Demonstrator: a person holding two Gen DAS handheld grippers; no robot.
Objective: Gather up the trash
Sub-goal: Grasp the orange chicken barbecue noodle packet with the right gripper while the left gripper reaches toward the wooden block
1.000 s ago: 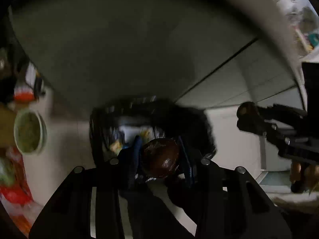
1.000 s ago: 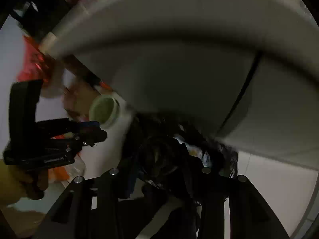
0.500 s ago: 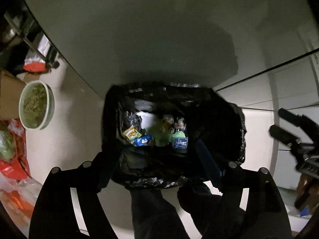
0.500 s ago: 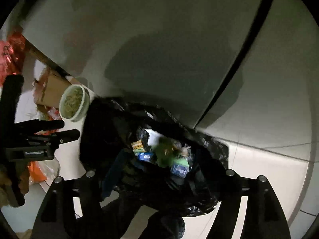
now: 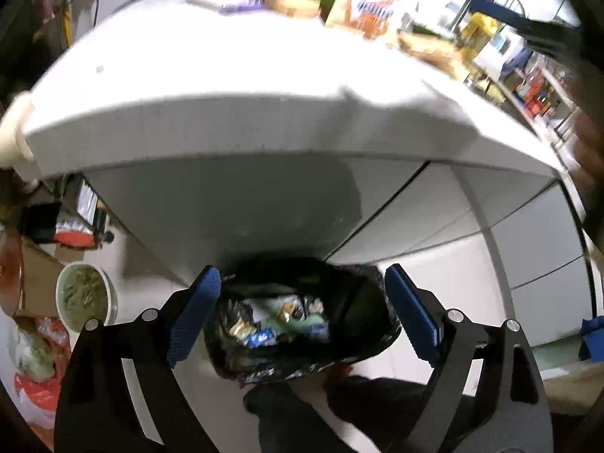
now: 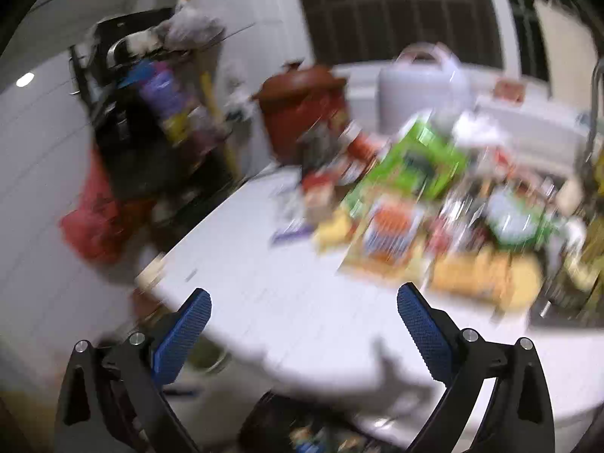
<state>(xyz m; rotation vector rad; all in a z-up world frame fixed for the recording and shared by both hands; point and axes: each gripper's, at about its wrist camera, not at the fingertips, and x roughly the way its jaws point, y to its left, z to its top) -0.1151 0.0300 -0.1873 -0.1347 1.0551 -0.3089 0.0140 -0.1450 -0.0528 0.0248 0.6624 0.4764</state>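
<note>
A black trash bag (image 5: 362,302) stands open on the floor below the white counter (image 5: 226,75), with several wrappers (image 5: 264,324) inside. My left gripper (image 5: 302,283) hovers well above the bag, jaws still opening and nothing between its blue pads (image 5: 192,317). In the right wrist view my right gripper (image 6: 302,298) is raised over the counter top (image 6: 287,302), jaws still opening wide and nothing between them. The view is blurred. The bag's rim (image 6: 264,422) shows at the bottom edge. Packets and boxes (image 6: 407,196) crowd the counter's far side.
A green-filled bowl (image 5: 85,296) and red bags (image 5: 34,370) sit on the floor left of the bag. A brown pot (image 6: 302,105) and a white jug (image 6: 422,83) stand at the counter's back. A tap (image 6: 594,105) rises at right. Cabinet doors (image 5: 490,234) lie behind the bag.
Both grippers let go of what they held over the bag, opened wide and rose. The left now sees the counter's edge; the right has tilted up over the counter top.
</note>
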